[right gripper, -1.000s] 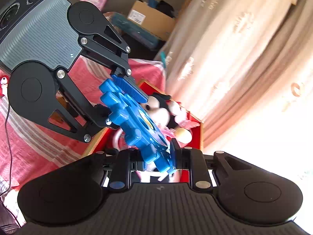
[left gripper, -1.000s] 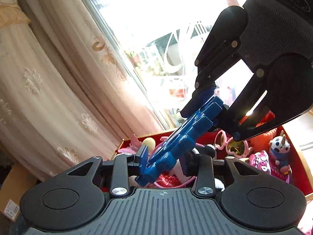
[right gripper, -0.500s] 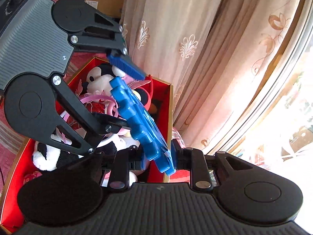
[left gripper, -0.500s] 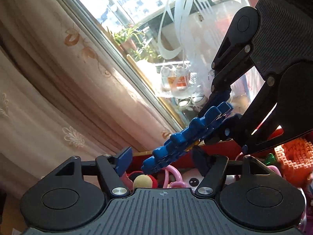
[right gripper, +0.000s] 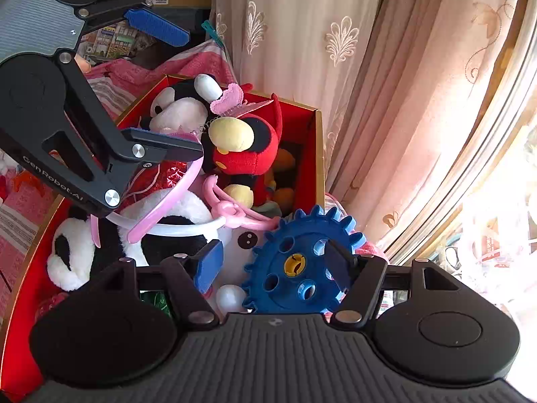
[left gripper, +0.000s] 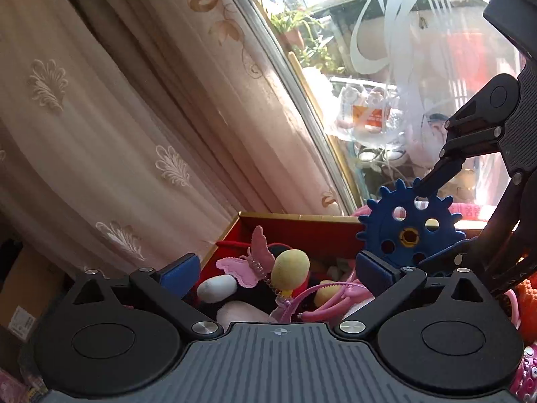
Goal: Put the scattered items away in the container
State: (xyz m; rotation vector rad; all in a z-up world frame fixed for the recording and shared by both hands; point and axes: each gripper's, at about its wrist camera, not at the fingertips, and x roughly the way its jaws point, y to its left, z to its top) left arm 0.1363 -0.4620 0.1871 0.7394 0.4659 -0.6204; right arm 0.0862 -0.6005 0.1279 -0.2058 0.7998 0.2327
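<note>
My right gripper [right gripper: 273,263] jaws are opening, blue toothed gear [right gripper: 298,265] between them, leaning on the right finger, nothing clamping it. My left gripper [left gripper: 278,272] is opening too, jaws wide, empty. Gear sits over the near corner of the red box [right gripper: 310,141], above panda plush [right gripper: 167,228], pink headband [right gripper: 167,198], red-black plush [right gripper: 248,144]. Curtain [right gripper: 386,84] behind.

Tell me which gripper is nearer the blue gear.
Right. The right gripper, jaws opening, straddles the blue gear; the left gripper, also opening, stands apart beside it.
</note>
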